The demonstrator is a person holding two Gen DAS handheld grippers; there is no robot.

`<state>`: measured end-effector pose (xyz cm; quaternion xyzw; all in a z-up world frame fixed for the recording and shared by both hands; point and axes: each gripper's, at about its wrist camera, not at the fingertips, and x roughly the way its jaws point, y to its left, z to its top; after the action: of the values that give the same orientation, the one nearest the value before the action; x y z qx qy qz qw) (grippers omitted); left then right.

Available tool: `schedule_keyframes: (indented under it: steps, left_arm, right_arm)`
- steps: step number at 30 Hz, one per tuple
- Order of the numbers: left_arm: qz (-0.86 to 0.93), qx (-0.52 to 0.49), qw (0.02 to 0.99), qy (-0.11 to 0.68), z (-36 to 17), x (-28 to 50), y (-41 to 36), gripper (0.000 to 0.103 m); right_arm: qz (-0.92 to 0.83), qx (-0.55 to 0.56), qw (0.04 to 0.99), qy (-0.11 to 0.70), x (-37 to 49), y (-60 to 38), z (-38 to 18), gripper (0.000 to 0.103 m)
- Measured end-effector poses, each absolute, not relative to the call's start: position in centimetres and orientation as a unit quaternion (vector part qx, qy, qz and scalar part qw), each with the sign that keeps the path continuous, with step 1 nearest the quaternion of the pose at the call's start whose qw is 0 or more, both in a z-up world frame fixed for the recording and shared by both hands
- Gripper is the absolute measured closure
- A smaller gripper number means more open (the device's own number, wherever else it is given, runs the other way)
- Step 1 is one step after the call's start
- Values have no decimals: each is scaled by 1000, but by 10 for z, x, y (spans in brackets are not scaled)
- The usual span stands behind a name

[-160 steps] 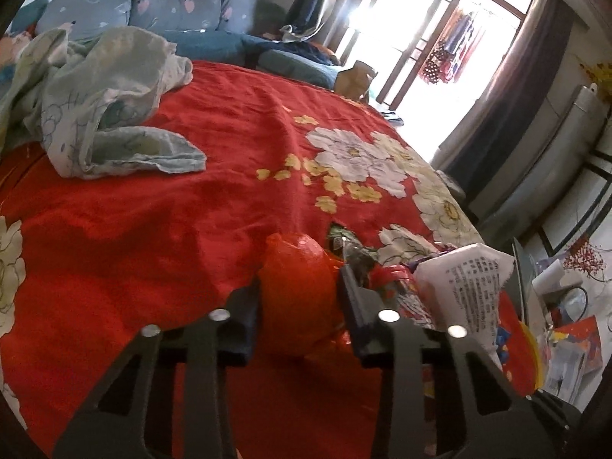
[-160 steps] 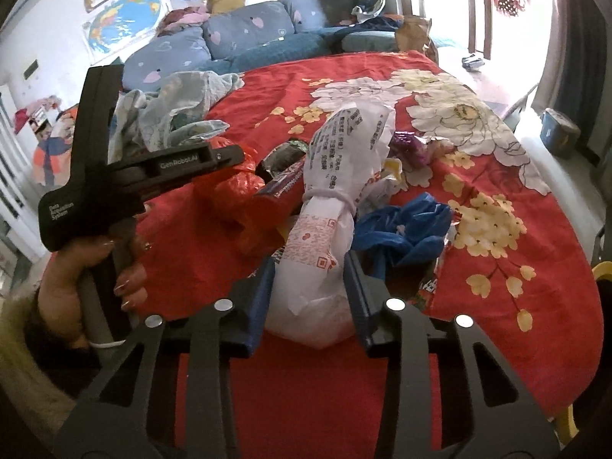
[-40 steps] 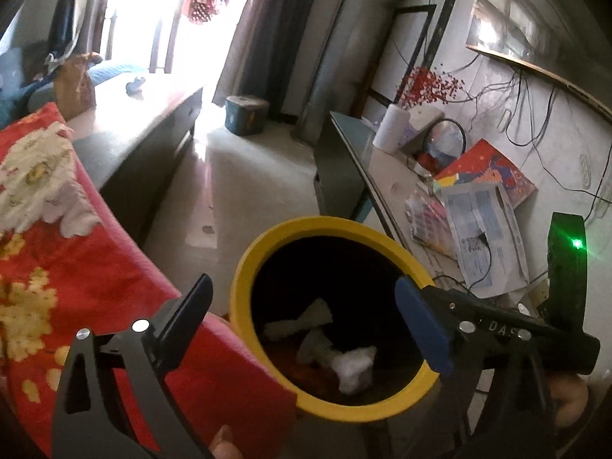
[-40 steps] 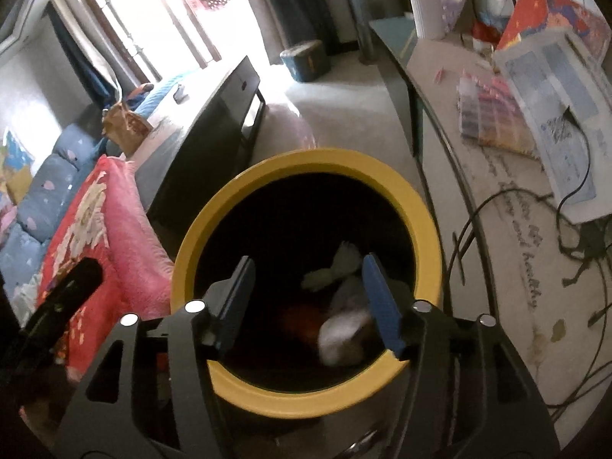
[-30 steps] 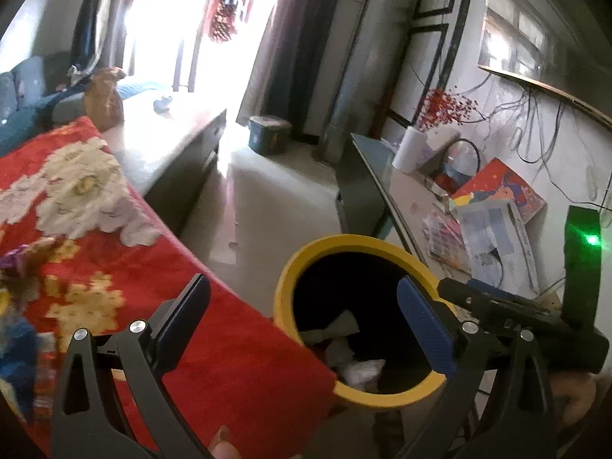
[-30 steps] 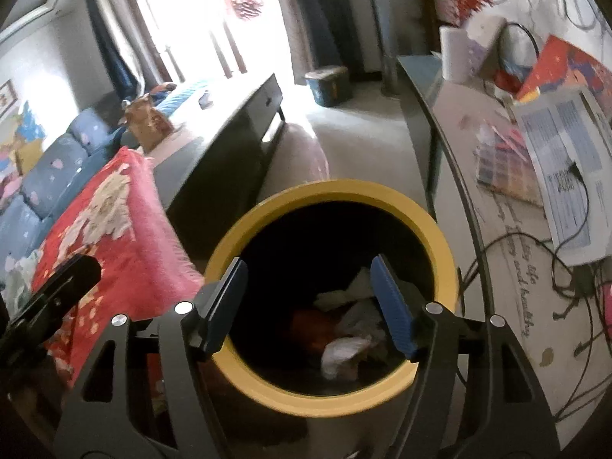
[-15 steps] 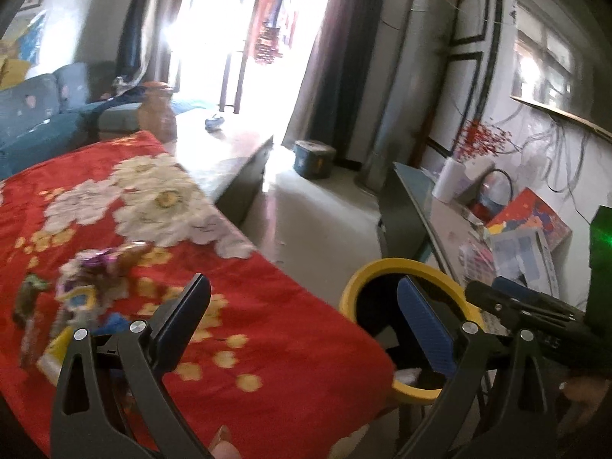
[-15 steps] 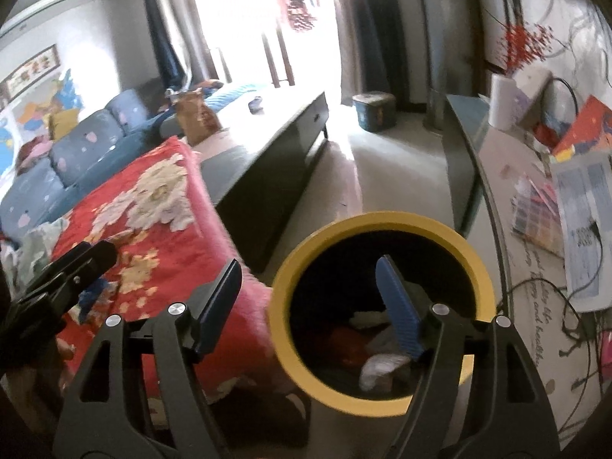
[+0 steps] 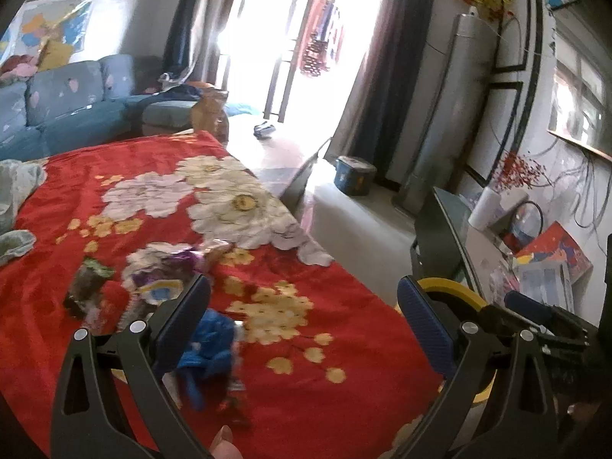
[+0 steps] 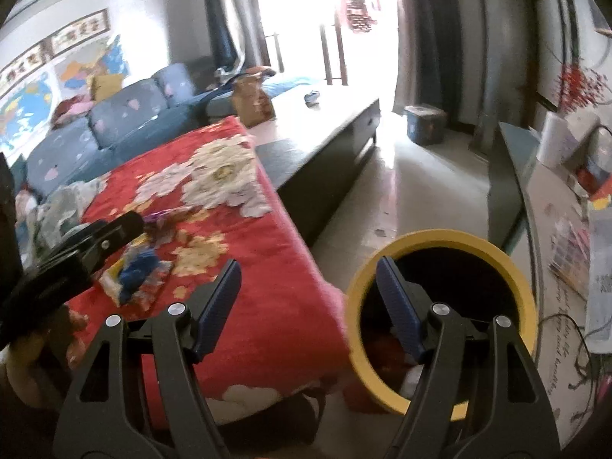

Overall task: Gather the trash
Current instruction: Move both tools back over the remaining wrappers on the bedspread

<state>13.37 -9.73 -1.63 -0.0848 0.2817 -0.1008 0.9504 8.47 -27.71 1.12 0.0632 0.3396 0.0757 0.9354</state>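
My left gripper [image 9: 302, 317] is open and empty above the red flowered blanket [image 9: 313, 348]. A crumpled blue bag [image 9: 210, 344] lies just past its left finger, with a purple wrapper [image 9: 172, 264] and a dark wrapper [image 9: 86, 283] beyond. My right gripper [image 10: 306, 298] is open and empty beside the blanket's edge. The yellow-rimmed bin [image 10: 459, 241] stands right of it, with trash [image 10: 382, 348] inside. The bin's rim also shows in the left wrist view [image 9: 451, 287]. The blue bag also shows in the right wrist view [image 10: 139, 264].
A blue sofa [image 9: 69, 107] stands behind the bed, with light clothes [image 9: 15, 195] on the blanket at left. A dark low cabinet [image 10: 329, 141] runs toward the window. A glass desk [image 10: 554, 206] with papers and cables is at right. A small blue box [image 9: 354, 170] sits on the floor.
Both grippers let their trash go into the bin and stayed open. They have since swung left, away from the bin and back toward the blanket and the trash left on it.
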Motion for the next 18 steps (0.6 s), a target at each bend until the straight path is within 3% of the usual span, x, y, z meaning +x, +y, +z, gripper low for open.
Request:
schedule_keyframes:
  steps: [18]
  left_arm:
    - [14,-148,952,268,-13,130,17,8]
  right_arm:
    - [195,21,907,373,96,-181,5,38]
